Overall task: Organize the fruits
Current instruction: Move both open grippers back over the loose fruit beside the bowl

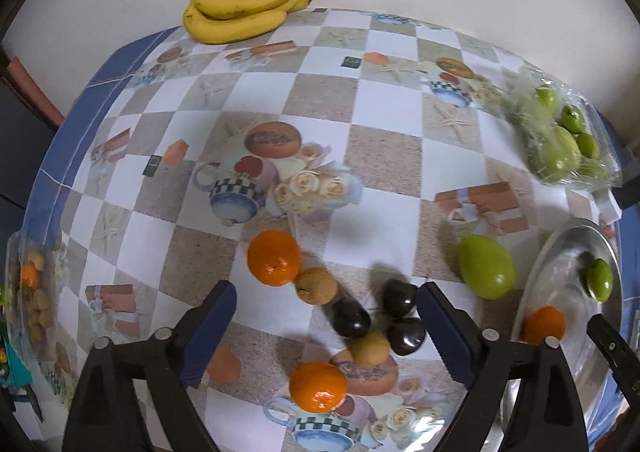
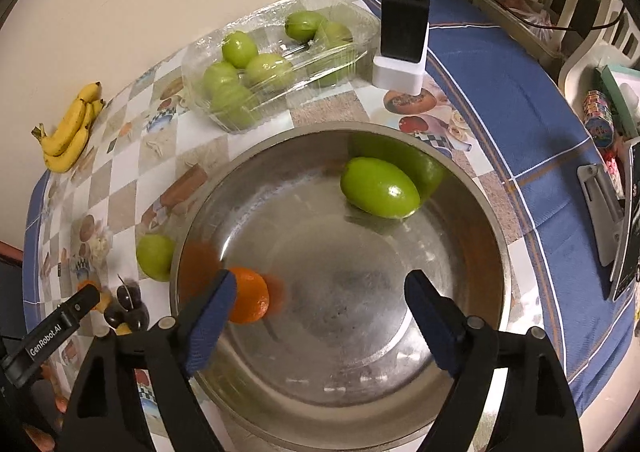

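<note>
My left gripper [image 1: 326, 302] is open above a cluster of loose fruit on the patterned tablecloth: two oranges [image 1: 274, 258] [image 1: 318, 387], two tan fruits [image 1: 316, 285], several dark plums [image 1: 351, 317]. A green fruit [image 1: 486, 266] lies to the right of them. My right gripper [image 2: 318, 292] is open and empty over the steel bowl [image 2: 472, 180], which holds a green fruit [image 2: 379, 192] and an orange [image 2: 249, 294]. The bowl's rim [image 1: 536, 264] also shows in the left wrist view.
A banana bunch [image 1: 244, 6] lies at the far edge by the wall. A clear plastic tray of green fruits [image 2: 276, 56] stands behind the bowl. A black charger on a white block [image 2: 402, 36] stands right of the tray. A packet of fruit [image 1: 34, 292] lies at the table's left edge.
</note>
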The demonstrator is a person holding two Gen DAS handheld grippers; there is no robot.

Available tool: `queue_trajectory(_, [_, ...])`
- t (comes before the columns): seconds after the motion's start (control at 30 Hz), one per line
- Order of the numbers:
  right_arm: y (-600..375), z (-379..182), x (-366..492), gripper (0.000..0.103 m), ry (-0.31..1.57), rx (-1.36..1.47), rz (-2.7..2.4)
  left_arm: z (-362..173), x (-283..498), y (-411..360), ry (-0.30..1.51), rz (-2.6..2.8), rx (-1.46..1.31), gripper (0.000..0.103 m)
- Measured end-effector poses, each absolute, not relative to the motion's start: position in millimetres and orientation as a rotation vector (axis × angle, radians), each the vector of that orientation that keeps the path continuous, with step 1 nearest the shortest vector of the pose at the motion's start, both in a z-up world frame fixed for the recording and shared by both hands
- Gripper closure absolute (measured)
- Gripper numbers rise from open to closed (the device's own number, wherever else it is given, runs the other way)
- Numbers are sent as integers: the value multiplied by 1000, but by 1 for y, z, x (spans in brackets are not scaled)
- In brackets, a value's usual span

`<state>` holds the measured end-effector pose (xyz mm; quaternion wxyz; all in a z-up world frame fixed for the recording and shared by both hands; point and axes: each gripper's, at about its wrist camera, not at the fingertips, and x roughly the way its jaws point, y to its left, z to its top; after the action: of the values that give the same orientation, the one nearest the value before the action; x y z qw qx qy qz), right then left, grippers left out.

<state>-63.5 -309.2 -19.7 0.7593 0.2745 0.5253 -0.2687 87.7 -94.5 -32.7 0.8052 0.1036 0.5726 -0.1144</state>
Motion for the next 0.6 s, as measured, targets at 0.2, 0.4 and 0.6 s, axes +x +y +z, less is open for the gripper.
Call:
queue_trajectory(0.2, [-308,-24,-61,6,1150,615,-566,-33,92,-87,1216,-238,209,0])
queue_trajectory(0.4, [-306,-22,-60,6,1125,615,-561,-28,96,-78,1203,-241,193,0])
queue_trajectory(0.6, [-303,-17,-56,6,1080,653,-529,-22,102,-64,1183,-233,182,0])
